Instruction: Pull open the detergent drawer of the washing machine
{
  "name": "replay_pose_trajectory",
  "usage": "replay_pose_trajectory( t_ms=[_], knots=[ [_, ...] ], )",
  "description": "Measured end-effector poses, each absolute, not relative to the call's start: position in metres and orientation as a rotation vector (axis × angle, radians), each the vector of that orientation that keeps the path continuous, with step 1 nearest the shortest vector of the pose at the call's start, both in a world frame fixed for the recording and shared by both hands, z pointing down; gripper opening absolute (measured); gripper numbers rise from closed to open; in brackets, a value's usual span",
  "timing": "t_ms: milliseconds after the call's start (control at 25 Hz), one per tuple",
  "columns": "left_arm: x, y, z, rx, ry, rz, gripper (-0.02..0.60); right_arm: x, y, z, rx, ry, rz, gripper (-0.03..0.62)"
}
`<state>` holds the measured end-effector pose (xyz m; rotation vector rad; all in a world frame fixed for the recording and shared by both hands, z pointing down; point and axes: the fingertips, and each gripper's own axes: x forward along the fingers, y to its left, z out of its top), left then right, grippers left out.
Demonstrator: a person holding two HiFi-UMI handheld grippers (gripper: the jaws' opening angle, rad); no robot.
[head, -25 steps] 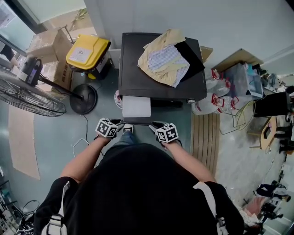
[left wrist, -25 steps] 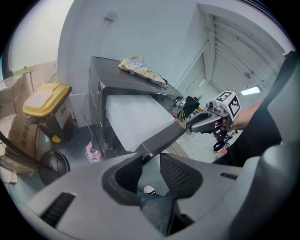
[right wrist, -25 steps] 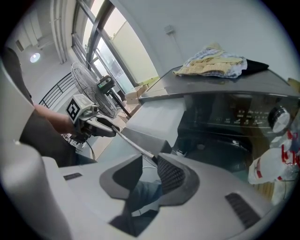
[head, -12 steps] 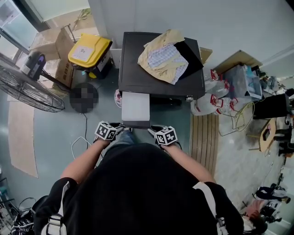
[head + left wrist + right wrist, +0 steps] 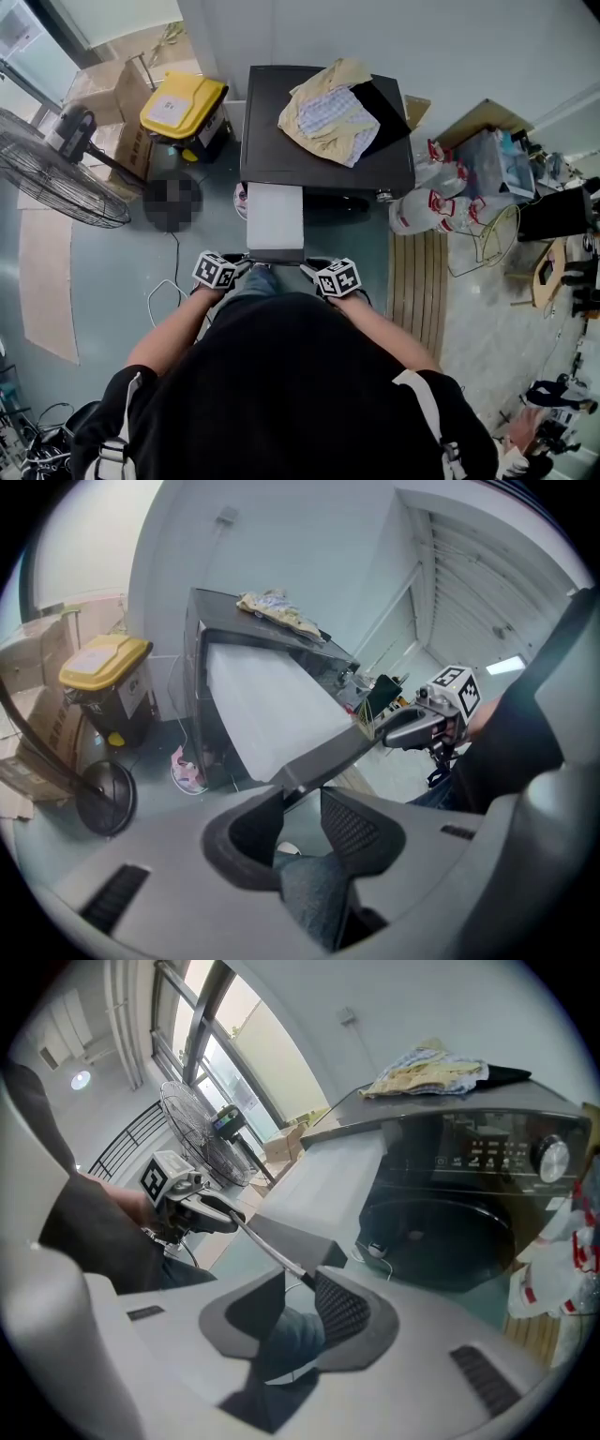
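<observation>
The left claw (image 5: pixel 240 260) is clenched on the left end of the drawer's (image 5: pixel 275 214) dark front panel (image 5: pixel 275 255). In the left gripper view its jaws stand only narrowly parted, with the panel's edge pinched between the pads. The right claw (image 5: pixel 312 266) grasps the same panel at its right end. In the right gripper view its jaws are a little apart and the panel's thin edge runs between the ribbed pads. Neither claw holds anything else.

The drawer sits at the upper left of the washer (image 5: pixel 319 169) front. It juts out toward the person, and its white top shows well clear of the dark cabinet. Clothes (image 5: pixel 333 117) lie on the washer's top, well apart from the drawer.

The step in hand looks like the pull itself, and it seems well along, since a long stretch of white is already exposed. No view shows whether the drawer has reached its stop.

The next move calls for drawing both claws back together, level and in line with the drawer's run. An uneven pull could skew it and make it bind. The panel is thin, so the pinch must be firm or it may slip free. The pull should ease off as resistance builds.
</observation>
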<state>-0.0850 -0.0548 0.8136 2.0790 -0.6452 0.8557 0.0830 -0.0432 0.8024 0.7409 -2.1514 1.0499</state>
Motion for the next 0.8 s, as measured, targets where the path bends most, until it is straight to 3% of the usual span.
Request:
replay_pose_trajectory(
  t_ms=[800],
  knots=[
    [-0.080,-0.051,0.828,2.045,-0.628,0.862,0.133,0.088,-0.042,0.818,0.798,-2.120,1.095,0.112]
  ],
)
